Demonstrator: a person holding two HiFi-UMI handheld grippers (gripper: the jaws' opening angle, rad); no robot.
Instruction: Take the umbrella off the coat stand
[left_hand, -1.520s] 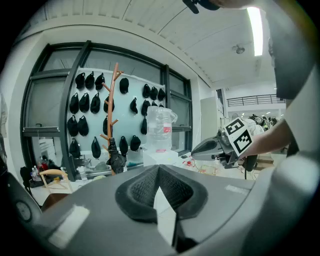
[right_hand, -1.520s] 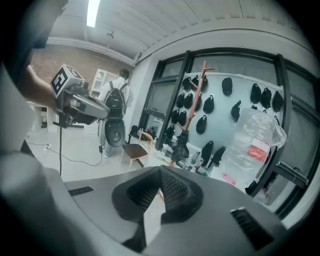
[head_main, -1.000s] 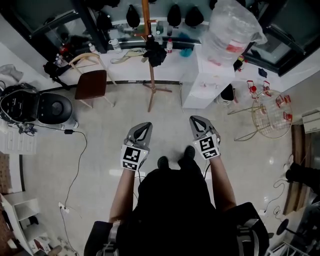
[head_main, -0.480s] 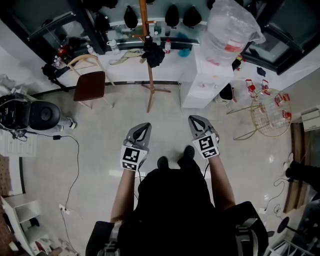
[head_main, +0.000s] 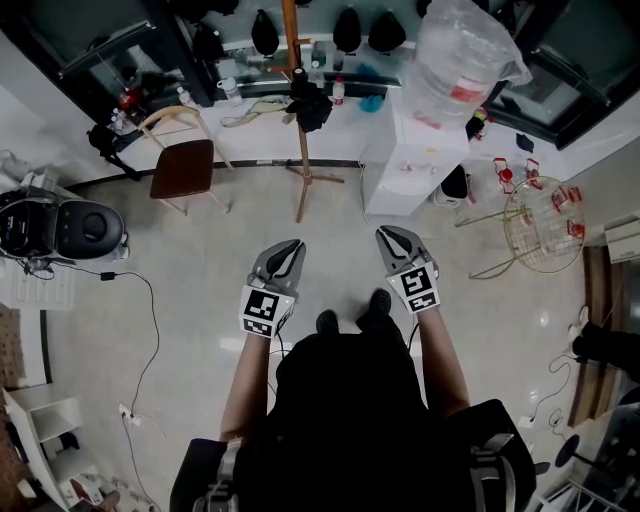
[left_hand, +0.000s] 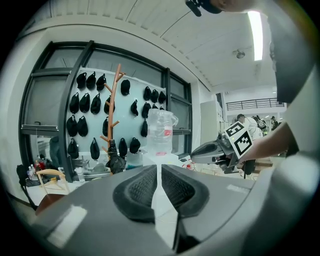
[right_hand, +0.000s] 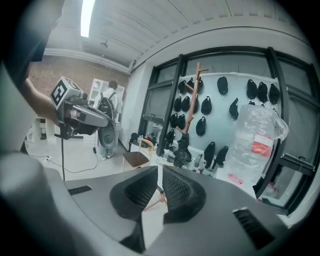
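Observation:
A folded black umbrella (head_main: 311, 104) hangs on the wooden coat stand (head_main: 301, 150) across the floor, in front of a white counter. It also shows in the left gripper view, umbrella (left_hand: 116, 163) on the stand (left_hand: 114, 110), and in the right gripper view, umbrella (right_hand: 182, 150) on the stand (right_hand: 193, 95). My left gripper (head_main: 290, 244) and right gripper (head_main: 386, 232) are held side by side well short of the stand. Both pairs of jaws have just been opening. Only a narrow slit shows between the pads, with nothing in it.
A white water dispenser (head_main: 410, 160) with a big clear bottle (head_main: 458, 60) stands right of the stand. A wooden chair (head_main: 182, 166) is to its left. A wire basket stand (head_main: 542, 226) sits at right, a black-and-white machine (head_main: 62, 226) and a floor cable (head_main: 150, 330) at left.
The head view has shifted slightly, so the machine at left sits a little differently in the picture. Both grippers stay nearly where they were in front of the person.

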